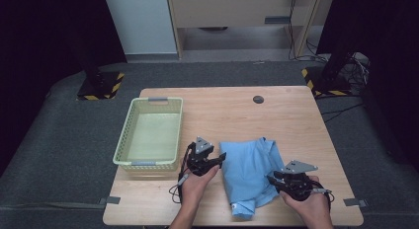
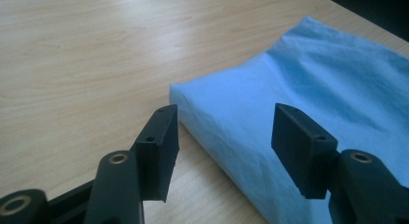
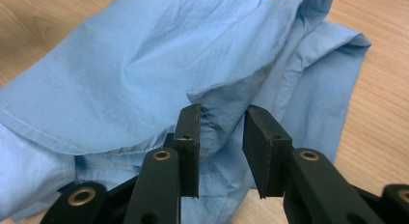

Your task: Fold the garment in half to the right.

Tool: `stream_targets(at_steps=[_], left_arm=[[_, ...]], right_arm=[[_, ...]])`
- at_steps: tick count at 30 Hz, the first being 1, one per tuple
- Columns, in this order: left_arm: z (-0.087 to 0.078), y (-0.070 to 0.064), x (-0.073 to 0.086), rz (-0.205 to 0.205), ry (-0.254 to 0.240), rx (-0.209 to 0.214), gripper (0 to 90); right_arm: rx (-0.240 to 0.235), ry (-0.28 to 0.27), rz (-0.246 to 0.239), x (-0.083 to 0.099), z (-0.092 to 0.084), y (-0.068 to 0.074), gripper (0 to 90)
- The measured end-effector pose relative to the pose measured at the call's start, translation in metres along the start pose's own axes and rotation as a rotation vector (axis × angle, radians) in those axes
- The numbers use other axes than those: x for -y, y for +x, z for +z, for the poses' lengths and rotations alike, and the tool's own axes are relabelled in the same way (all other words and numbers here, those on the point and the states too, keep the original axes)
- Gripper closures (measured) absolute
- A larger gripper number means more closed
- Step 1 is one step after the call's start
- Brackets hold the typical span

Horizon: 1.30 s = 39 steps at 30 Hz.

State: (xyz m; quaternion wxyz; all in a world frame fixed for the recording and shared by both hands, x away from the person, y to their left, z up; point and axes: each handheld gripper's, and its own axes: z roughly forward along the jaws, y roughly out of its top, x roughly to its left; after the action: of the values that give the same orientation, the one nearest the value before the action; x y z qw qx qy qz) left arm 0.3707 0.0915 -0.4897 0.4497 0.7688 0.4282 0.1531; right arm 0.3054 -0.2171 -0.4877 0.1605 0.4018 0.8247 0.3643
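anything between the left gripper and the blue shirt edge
Nothing visible does. In the left gripper view the left gripper has open jaws straddling the folded edge of the light blue cloth shirt, with bare light wooden table beside it and no other object in the gap.

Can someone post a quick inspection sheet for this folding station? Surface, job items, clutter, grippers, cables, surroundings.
Surface: wooden table, bare wood around the work; dark round cap near the far edge.
Job's things: blue shirt partly folded, lying near the front edge.
Clutter: pale green basket at the left, nothing seen inside.
Grippers: left gripper open, jaws straddling the shirt's folded edge; right gripper open, a fold of cloth between the jaws, touching one pad.
Cables: a cable trails from the left gripper over the table; more lie on the floor at far right.
Surroundings: grey carpet, two black stands with striped bases.
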Motion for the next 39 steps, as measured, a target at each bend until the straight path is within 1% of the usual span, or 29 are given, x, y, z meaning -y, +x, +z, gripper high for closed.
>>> stream_targets(at_steps=[3, 5, 7, 12, 14, 17, 18, 20, 21, 23, 25, 28, 30, 32, 34, 35, 37, 39], left_arm=[[-0.001, -0.001, 0.003, 0.016, 0.008, -0.004, 42.5], [-0.001, -0.001, 0.004, 0.015, 0.005, -0.001, 42.3], [-0.003, -0.002, 0.005, 0.022, 0.009, -0.004, 42.0], [-0.008, -0.001, 0.008, 0.025, 0.017, -0.002, 40.7], [-0.01, -0.001, 0.011, 0.021, 0.025, -0.003, 38.9], [-0.01, -0.002, 0.013, 0.018, 0.041, -0.012, 35.4], [-0.01, -0.002, 0.014, 0.017, 0.048, -0.009, 34.1], [-0.009, -0.004, 0.015, 0.016, 0.057, -0.003, 31.3], [-0.009, -0.004, 0.015, 0.016, 0.057, -0.003, 29.8], [-0.008, -0.008, 0.016, 0.026, 0.064, -0.004, 28.0], [-0.007, -0.01, 0.017, 0.03, 0.072, -0.012, 24.4], [-0.007, -0.011, 0.018, 0.026, 0.082, -0.005, 19.5], [-0.008, -0.013, 0.02, 0.025, 0.087, -0.003, 16.5], [-0.009, -0.013, 0.02, 0.028, 0.09, -0.002, 15.5], [-0.012, -0.014, 0.023, 0.03, 0.091, -0.003, 15.2], [-0.013, -0.014, 0.023, 0.034, 0.094, -0.003, 15.1], [-0.013, -0.014, 0.025, 0.036, 0.096, -0.008, 14.3], [-0.012, -0.012, 0.028, 0.024, 0.106, -0.008, 13.6]], right_arm=[[-0.003, 0.002, 0.006, 0.003, -0.001, 0.0, 67.5], [-0.007, 0.002, 0.013, 0.005, -0.003, -0.001, 66.7], [-0.006, 0.001, 0.017, 0.008, -0.006, -0.001, 66.3], [-0.003, -0.006, 0.026, 0.013, -0.015, -0.003, 63.8], [-0.001, -0.008, 0.025, 0.012, -0.019, -0.005, 62.2], [-0.003, -0.016, 0.039, 0.01, -0.024, -0.007, 60.0], [-0.005, -0.023, 0.037, 0.009, -0.025, -0.008, 58.6], [-0.013, -0.019, 0.041, 0.006, -0.025, -0.009, 53.7], [-0.013, -0.019, 0.041, 0.006, -0.025, -0.009, 53.7], [-0.024, -0.014, 0.036, 0.002, -0.023, -0.011, 47.9], [-0.032, -0.013, 0.024, -0.002, -0.021, -0.012, 43.9], [-0.052, 0.002, -0.003, -0.01, -0.016, -0.011, 37.4], [-0.056, 0.007, -0.03, -0.018, -0.012, -0.01, 32.4], [-0.063, 0.019, -0.043, -0.024, -0.009, -0.009, 27.5], [-0.058, 0.024, -0.061, -0.03, -0.006, -0.008, 23.6], [-0.051, 0.022, -0.069, -0.033, -0.005, -0.007, 20.2], [-0.041, 0.024, -0.07, -0.038, -0.001, -0.006, 15.2], [-0.036, 0.033, -0.073, -0.041, 0.002, -0.005, 10.7]])
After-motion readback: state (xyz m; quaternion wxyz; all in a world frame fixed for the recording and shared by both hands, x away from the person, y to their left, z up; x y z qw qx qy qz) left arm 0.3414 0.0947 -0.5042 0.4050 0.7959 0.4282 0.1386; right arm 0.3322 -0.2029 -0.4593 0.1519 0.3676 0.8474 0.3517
